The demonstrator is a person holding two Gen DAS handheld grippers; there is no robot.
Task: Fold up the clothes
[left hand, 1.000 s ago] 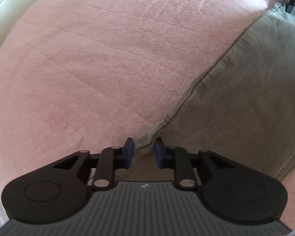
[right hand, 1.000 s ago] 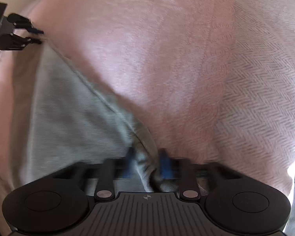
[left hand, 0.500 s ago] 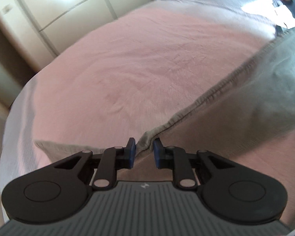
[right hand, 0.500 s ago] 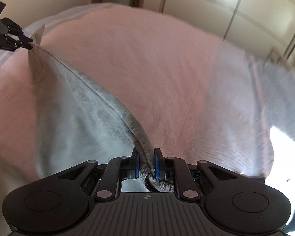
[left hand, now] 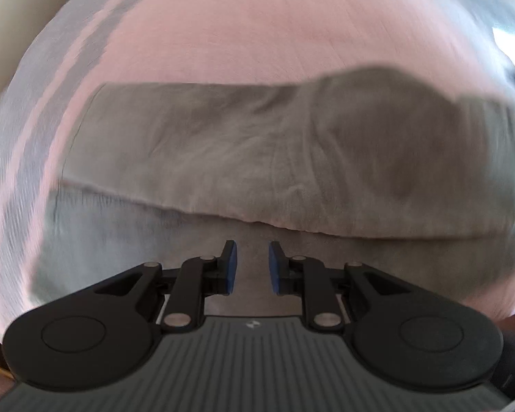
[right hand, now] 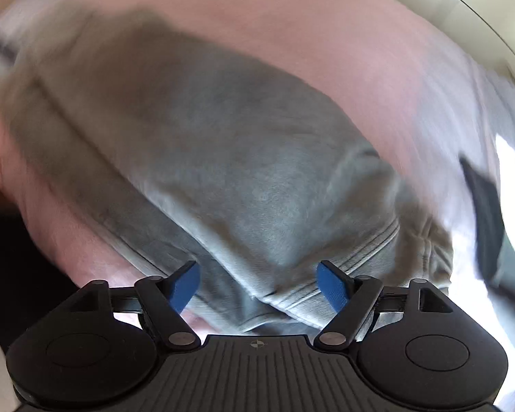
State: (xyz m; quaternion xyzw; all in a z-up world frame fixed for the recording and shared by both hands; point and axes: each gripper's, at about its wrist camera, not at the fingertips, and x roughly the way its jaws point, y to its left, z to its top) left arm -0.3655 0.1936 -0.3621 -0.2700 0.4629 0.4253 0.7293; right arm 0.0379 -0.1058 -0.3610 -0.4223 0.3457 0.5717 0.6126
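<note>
A grey garment point(left hand: 257, 158) lies folded over itself on the pink bedspread point(left hand: 257, 27), with a fold edge running across just beyond my left gripper point(left hand: 252, 264). Its blue pads stand a narrow gap apart, unchanged from the earlier grip, and grey cloth fills that gap. In the right wrist view the same garment point(right hand: 240, 171) is blurred, its ribbed hem lying below my right gripper point(right hand: 259, 285). The right jaws are opening and stand wide, with the hem under them and neither pad touching it.
The bedspread point(right hand: 326, 17) turns to a pale striped band point(left hand: 34, 120) at its left edge. A light wall or wardrobe point(right hand: 480, 7) shows beyond the bed. A dark object point(right hand: 480, 199) and a sunlit patch sit at the right.
Both grippers swept across the bed carrying the garment's edge, which now lies doubled over. The right jaws went from clamped on the hem to wide apart. The left gap is unchanged.
</note>
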